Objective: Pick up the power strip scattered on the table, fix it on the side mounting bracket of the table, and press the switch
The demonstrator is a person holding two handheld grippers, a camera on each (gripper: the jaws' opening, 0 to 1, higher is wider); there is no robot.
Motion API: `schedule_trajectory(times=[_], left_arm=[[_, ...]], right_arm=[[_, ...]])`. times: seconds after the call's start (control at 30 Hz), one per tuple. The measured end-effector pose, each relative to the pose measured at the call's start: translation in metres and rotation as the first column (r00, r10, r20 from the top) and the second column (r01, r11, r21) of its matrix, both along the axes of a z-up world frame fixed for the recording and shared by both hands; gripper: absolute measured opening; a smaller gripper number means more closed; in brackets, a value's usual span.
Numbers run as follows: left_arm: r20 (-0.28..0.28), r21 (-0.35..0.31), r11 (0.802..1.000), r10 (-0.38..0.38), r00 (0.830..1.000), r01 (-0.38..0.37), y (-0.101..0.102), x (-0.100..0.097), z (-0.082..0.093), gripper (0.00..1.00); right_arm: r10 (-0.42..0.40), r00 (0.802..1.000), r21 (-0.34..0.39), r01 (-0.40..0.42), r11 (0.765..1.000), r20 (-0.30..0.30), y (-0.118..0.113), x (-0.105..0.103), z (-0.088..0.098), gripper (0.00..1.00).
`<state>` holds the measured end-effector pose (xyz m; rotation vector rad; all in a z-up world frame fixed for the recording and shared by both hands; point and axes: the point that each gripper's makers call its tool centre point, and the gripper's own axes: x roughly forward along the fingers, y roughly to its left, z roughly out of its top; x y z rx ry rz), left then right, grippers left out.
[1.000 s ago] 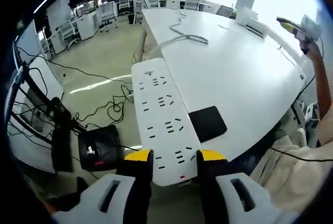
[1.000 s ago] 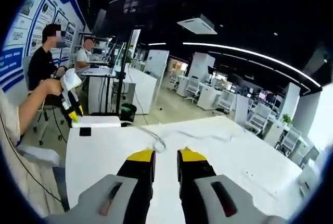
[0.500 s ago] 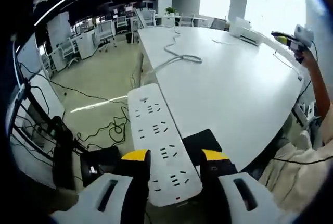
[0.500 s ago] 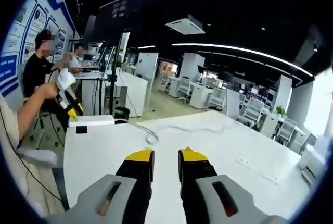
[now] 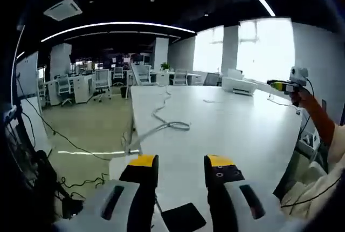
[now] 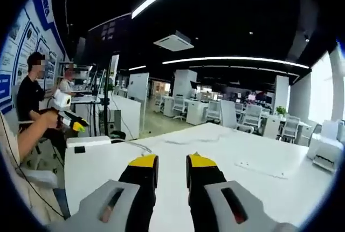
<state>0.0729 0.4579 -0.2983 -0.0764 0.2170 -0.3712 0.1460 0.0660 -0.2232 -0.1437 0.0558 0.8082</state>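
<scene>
The white power strip (image 6: 89, 141) lies at the far left end of the white table (image 6: 226, 151), its grey cable (image 6: 141, 147) running off across the top. My left gripper (image 6: 77, 125) hangs just above it in a hand. In the left gripper view only a white corner of the strip (image 5: 119, 166) peeks out left of my jaws, and its cable (image 5: 168, 125) loops away over the table (image 5: 242, 129). My left gripper (image 5: 181, 161) is open with bare tabletop between the jaws. My right gripper (image 6: 171, 161) stands narrowly open and holds nothing; it also appears far off as the right gripper (image 5: 284, 85).
A flat black pad (image 5: 183, 217) lies on the table near my left jaws, the same pad (image 6: 80, 149) sitting beside the strip. A white printer (image 6: 325, 155) and a paper sheet (image 6: 260, 168) are at the right. Two people (image 6: 29, 89) sit behind. Cables (image 5: 81, 181) trail over the floor.
The strip sat between my left jaws in both earlier frames; now the left view has tilted up and the strip has dropped out from between them. The right view rose slightly.
</scene>
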Motion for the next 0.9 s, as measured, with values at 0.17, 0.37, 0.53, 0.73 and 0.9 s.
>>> schedule_trajectory(times=[0.17, 0.37, 0.53, 0.73, 0.9], left_arm=[[0.161, -0.06, 0.998, 0.021, 0.987, -0.012, -0.008, 0.008, 0.03, 0.38], [0.352, -0.094, 0.995, 0.061, 0.934, -0.03, -0.021, 0.007, 0.058, 0.36], [0.402, -0.015, 1.0, 0.028, 0.915, -0.024, -0.045, 0.007, 0.059, 0.39], [0.447, -0.081, 0.996, 0.056, 0.893, -0.023, -0.059, 0.001, 0.058, 0.44], [0.437, -0.036, 0.998, 0.055, 0.898, -0.043, -0.07, 0.004, 0.05, 0.48]], right_arm=[[-0.051, 0.998, 0.02, 0.051, 0.999, 0.022, -0.019, -0.001, -0.003, 0.21], [-0.113, 0.993, 0.06, 0.11, 0.992, 0.039, -0.045, 0.0, -0.01, 0.26], [-0.151, 0.988, 0.083, 0.147, 0.986, 0.044, -0.06, -0.008, -0.017, 0.27], [-0.185, 0.98, 0.126, 0.175, 0.976, 0.068, -0.074, -0.023, -0.016, 0.32], [-0.218, 0.972, 0.177, 0.201, 0.963, 0.083, -0.082, -0.035, -0.013, 0.39]])
